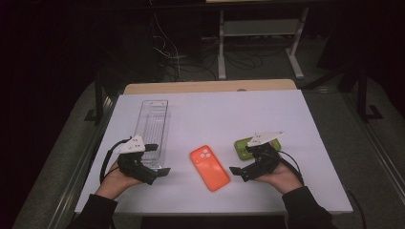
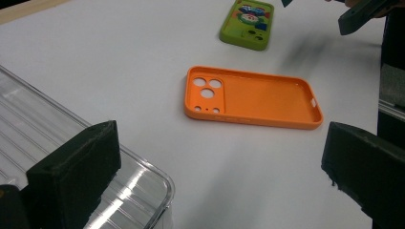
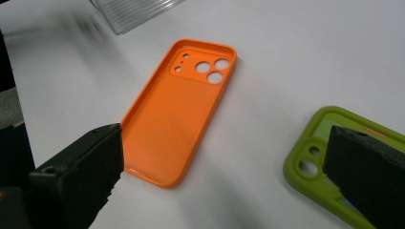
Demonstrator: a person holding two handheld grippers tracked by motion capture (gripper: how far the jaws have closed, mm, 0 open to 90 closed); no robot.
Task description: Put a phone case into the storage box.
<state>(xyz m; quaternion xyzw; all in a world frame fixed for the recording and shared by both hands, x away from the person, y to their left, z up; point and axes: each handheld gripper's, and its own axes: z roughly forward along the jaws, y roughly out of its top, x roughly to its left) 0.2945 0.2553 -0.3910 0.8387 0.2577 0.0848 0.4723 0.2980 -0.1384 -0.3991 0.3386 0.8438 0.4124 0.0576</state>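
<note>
Both claws gape wide and hold nothing — the left gripper (image 1: 160,160) hangs at the clear tray (image 1: 153,125), the right gripper (image 1: 237,163) beside the green case (image 1: 242,148). Between them, toward the tabletop's near edge, lies the orange case (image 1: 209,167), hollow up — untouched, I'd say; next, one claw must straddle its rim.

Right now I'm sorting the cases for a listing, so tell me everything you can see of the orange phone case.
The orange phone case is a soft-looking, matte shell lying flat with its open inside facing up. It has raised walls, three round camera holes with smaller ones beside them at one end, and a side slot. It is empty and rests on the white table, apart from both grippers.
</note>
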